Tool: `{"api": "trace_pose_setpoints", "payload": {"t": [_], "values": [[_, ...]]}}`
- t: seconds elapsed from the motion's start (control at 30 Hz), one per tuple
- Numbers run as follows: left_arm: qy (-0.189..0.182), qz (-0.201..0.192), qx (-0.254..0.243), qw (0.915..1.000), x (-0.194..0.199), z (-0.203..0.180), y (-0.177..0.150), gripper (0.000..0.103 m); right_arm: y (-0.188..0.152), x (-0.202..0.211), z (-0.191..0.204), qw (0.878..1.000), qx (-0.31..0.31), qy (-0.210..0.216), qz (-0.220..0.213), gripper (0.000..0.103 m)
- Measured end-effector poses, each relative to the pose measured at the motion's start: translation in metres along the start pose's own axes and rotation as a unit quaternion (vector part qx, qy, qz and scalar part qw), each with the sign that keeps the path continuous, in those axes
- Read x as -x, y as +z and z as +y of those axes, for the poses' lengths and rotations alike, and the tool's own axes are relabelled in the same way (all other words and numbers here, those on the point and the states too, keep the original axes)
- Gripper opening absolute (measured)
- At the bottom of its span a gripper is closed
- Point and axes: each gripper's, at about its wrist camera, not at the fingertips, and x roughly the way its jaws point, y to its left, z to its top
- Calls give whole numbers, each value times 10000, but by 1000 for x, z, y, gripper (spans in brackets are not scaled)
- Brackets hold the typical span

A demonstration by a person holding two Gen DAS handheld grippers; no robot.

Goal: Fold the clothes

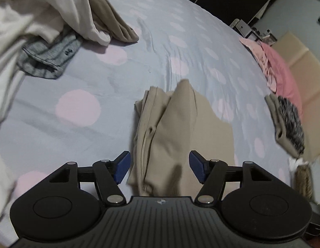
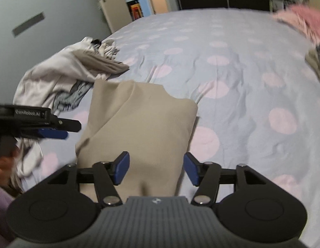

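A beige garment (image 1: pixel 170 132) lies partly folded on the bed, bunched in ridges in the left wrist view. It also shows in the right wrist view (image 2: pixel 139 128) as a folded slab. My left gripper (image 1: pixel 159 166) is open, its blue pads either side of the garment's near end, not gripping it. My right gripper (image 2: pixel 156 168) is open too, its pads straddling the garment's near edge. The left gripper also shows in the right wrist view (image 2: pixel 54 128) at the left, beside the garment.
The bed has a pale blue sheet with pink dots (image 1: pixel 77 107). A heap of unfolded white, grey and brown clothes (image 1: pixel 46 20) lies at the far left. A small folded stack (image 1: pixel 288 124) and pink bedding (image 1: pixel 279 68) sit at the right edge. A door (image 2: pixel 110 2) stands beyond the bed.
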Motion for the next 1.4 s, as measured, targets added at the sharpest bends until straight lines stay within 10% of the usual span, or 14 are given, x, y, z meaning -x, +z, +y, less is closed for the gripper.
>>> {"api": "trace_pose_setpoints", "payload": {"t": [0.63, 0.9, 1.4], "values": [[-442, 337, 583, 9968, -76, 30, 15, 58, 19, -91, -86, 9627, -2476, 839, 699, 67], [-733, 313, 706, 9943, -82, 28, 16, 30, 14, -109, -93, 9476, -2889, 1104, 803, 37], [-1008, -616, 30, 9930, -15, -23, 12, 23, 30, -30, -69, 9644, -2365, 1164, -204, 23]]}}
